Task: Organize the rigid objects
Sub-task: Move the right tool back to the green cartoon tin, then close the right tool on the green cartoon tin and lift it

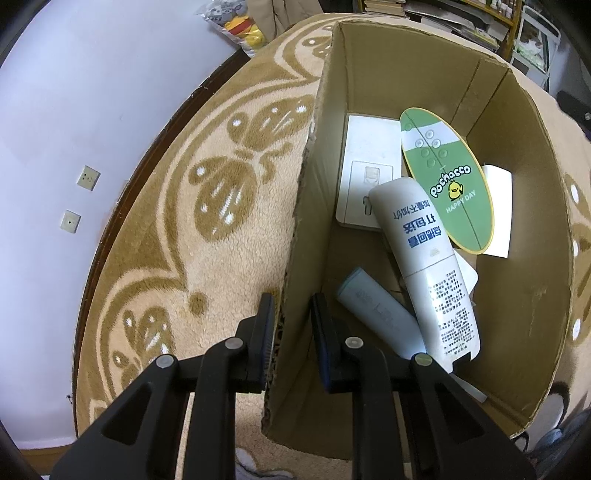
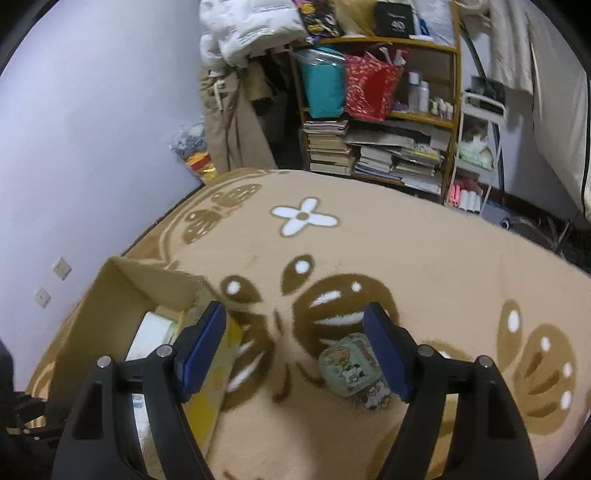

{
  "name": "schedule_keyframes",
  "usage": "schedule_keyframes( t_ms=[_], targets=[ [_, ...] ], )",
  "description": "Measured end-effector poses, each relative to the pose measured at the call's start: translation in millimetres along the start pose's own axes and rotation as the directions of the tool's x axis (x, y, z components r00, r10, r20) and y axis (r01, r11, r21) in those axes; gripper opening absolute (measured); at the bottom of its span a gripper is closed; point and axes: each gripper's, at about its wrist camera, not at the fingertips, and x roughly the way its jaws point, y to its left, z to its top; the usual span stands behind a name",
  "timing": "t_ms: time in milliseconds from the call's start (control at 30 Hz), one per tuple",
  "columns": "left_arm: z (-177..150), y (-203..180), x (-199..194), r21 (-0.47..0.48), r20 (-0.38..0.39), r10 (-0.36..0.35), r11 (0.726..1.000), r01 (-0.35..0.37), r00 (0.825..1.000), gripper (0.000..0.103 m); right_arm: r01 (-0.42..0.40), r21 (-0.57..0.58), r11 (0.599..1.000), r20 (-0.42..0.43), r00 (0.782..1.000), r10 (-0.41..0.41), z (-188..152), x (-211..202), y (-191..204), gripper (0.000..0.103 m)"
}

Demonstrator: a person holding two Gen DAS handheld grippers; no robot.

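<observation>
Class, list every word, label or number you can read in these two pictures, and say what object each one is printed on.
"Pochacco" on the green oval card in the cardboard box.
"HAPPY DAY" on the same card, below the chick drawing.
White bottle: blue Chinese print and fine black text, too small to read reliably.
Pale blue tube: faint, unreadable.
Cartoon tin on the carpet: lettering blurred.
Black book on the shelf: unreadable.
</observation>
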Motion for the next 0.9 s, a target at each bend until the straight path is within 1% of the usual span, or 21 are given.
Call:
schedule_keyframes(
  t_ms=[100, 300, 367, 467, 567, 667, 700, 767, 900],
  targets=[
    [0.9, 0.9, 0.5, -0.001, 0.000, -0.004, 1.000, 0.004, 1.000, 0.019, 0.013, 0.040, 0.999, -0.041, 0.999, -0.011, -7.7, 20.5, -15.0, 0.081],
    [1.3, 0.4, 0.3, 0.001, 0.002, -0.001, 1.000, 0.001, 1.000, 0.019, 0.047, 0.063, 0.997, -0.100, 0.994, -0.040, -28.4, 48.8, -29.8, 0.081],
    [1.7, 0.3, 0.7, 0.000, 0.002, -0.001, 1.000, 0.001, 1.000, 0.019, 0.061, 0.061, 0.996, -0.109, 0.993, -0.055, -33.3, 52.9, -30.8, 0.080],
    [1.7, 0.2, 0.6, 0.001, 0.002, -0.001, 1.000, 0.001, 1.000, 0.019, 0.097, 0.033, 0.995, -0.106, 0.990, -0.093, -35.5, 53.0, -28.8, 0.075],
    [1.6, -0.1, 0.6, 0.003, 0.004, 0.001, 1.000, -0.001, 1.000, 0.019, 0.120, 0.025, 0.992, -0.114, 0.987, -0.117, -37.5, 54.5, -30.0, 0.075],
    [1.5, -0.5, 0.6, 0.004, 0.005, 0.001, 1.000, -0.002, 1.000, 0.019, 0.134, 0.040, 0.990, -0.144, 0.981, -0.127, -43.7, 62.3, -37.3, 0.075],
    [1.5, -0.5, 0.6, 0.004, 0.005, 0.001, 1.000, -0.001, 1.000, 0.019, 0.135, 0.044, 0.990, -0.153, 0.980, -0.126, -45.5, 64.2, -39.3, 0.072],
    [1.4, -0.5, 0.6, 0.003, 0.005, 0.001, 1.000, -0.001, 1.000, 0.019, 0.126, 0.053, 0.991, -0.146, 0.982, -0.117, -47.2, 64.2, -41.2, 0.067],
    [1.4, -0.1, 0.6, 0.004, 0.005, 0.001, 1.000, -0.001, 1.000, 0.019, 0.145, 0.042, 0.989, -0.141, 0.980, -0.137, -48.7, 62.7, -36.6, 0.067]
  ],
)
